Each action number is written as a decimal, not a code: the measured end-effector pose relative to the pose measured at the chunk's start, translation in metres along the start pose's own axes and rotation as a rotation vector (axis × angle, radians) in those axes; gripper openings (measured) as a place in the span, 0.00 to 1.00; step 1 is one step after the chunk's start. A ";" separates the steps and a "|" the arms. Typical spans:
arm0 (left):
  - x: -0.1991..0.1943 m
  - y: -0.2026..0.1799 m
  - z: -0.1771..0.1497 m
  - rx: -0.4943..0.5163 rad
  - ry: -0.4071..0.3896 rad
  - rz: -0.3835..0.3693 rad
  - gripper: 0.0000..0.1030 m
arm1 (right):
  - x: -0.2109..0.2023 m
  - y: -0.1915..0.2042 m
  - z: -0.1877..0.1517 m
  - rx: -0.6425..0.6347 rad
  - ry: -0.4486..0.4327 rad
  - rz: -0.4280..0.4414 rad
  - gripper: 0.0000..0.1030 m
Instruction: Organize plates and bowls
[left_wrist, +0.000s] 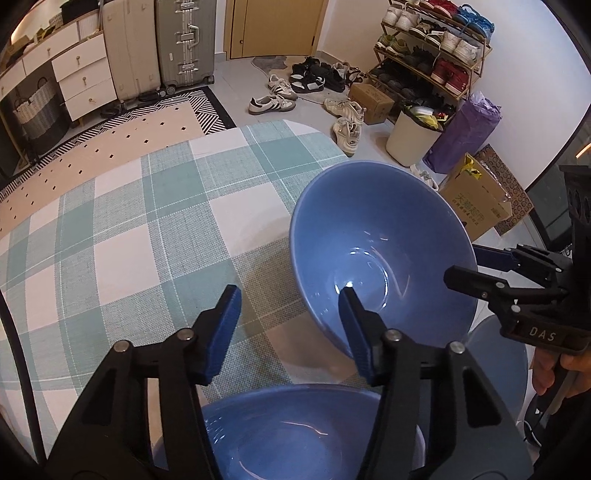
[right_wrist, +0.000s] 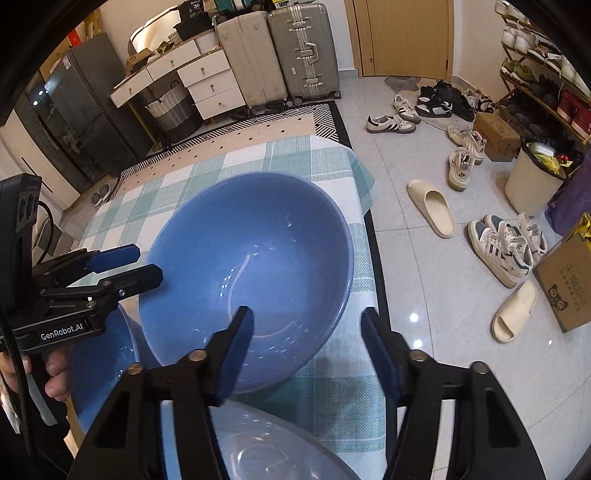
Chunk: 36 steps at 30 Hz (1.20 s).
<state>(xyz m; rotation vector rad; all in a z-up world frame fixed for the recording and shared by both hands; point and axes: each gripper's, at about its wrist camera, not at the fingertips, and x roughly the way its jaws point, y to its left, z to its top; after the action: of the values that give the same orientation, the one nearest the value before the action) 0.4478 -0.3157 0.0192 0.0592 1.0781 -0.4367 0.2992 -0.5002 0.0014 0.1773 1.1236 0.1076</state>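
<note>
- My left gripper hangs over the checked tablecloth, jaws apart.
- A big blue bowl sits tilted; another bowl is below.

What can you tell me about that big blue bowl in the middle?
The big blue bowl is deep, round, glossy like glazed ceramic, and empty, catching light spots inside. It sits on the checked tablecloth near the table's corner. The left tool and right tool each straddle its rim, one finger inside; no firm pinch shows.
</note>
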 end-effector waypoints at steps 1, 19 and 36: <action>0.001 -0.001 0.000 0.000 0.001 0.003 0.43 | 0.000 0.000 0.000 -0.001 -0.002 -0.001 0.48; 0.003 -0.012 -0.001 0.035 -0.006 -0.002 0.13 | -0.001 0.000 -0.004 -0.034 -0.014 -0.030 0.20; -0.032 -0.019 -0.004 0.046 -0.082 0.015 0.13 | -0.022 0.011 -0.003 -0.056 -0.073 -0.042 0.20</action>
<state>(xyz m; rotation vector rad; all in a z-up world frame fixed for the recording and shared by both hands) 0.4250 -0.3222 0.0480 0.0891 0.9870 -0.4468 0.2869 -0.4932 0.0212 0.1069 1.0494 0.0940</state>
